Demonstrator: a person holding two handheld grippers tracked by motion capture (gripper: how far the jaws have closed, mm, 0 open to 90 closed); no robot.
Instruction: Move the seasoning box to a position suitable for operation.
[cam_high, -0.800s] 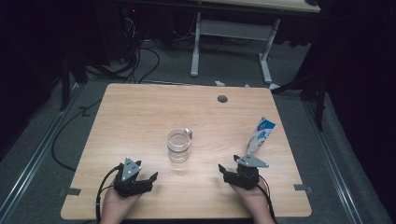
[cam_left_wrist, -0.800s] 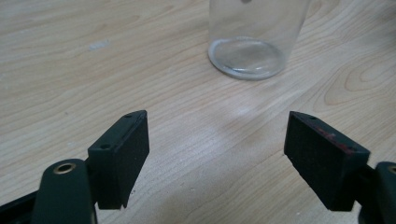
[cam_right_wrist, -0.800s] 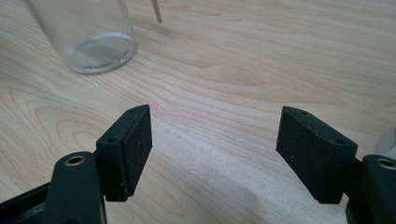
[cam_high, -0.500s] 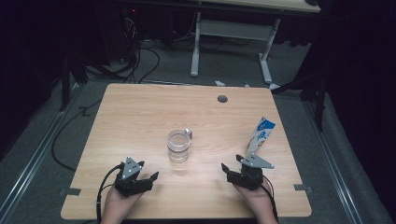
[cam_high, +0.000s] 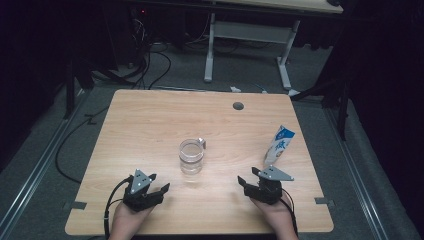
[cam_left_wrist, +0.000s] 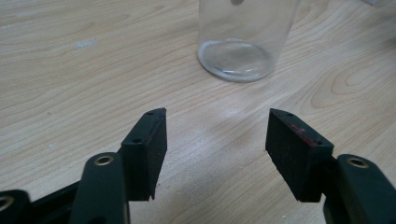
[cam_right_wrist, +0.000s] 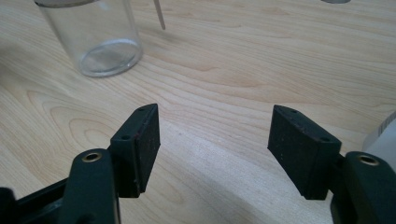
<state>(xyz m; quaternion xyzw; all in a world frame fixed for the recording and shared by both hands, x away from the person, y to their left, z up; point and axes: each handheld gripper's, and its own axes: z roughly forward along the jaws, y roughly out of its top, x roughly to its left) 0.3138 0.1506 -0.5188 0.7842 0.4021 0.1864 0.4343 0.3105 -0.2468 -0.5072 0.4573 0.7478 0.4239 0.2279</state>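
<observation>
High view: wooden table (cam_high: 150, 130), grey floor (cam_high: 50, 150).

Clear glass cups with a small handle: one (cam_high: 191, 156), standing upright near the middle of the table.
Blue-and-white milk cartons: one (cam_high: 279, 145), upright near the table's right edge.
Light wooden tables with a round grey cable hole: one (cam_high: 150, 120).
Black two-jaw grippers: two, the left gripper (cam_high: 159, 185) and the right gripper (cam_high: 248, 177), each with jaws apart over bare wood.
White-framed desks behind: one (cam_high: 250, 30).
</observation>
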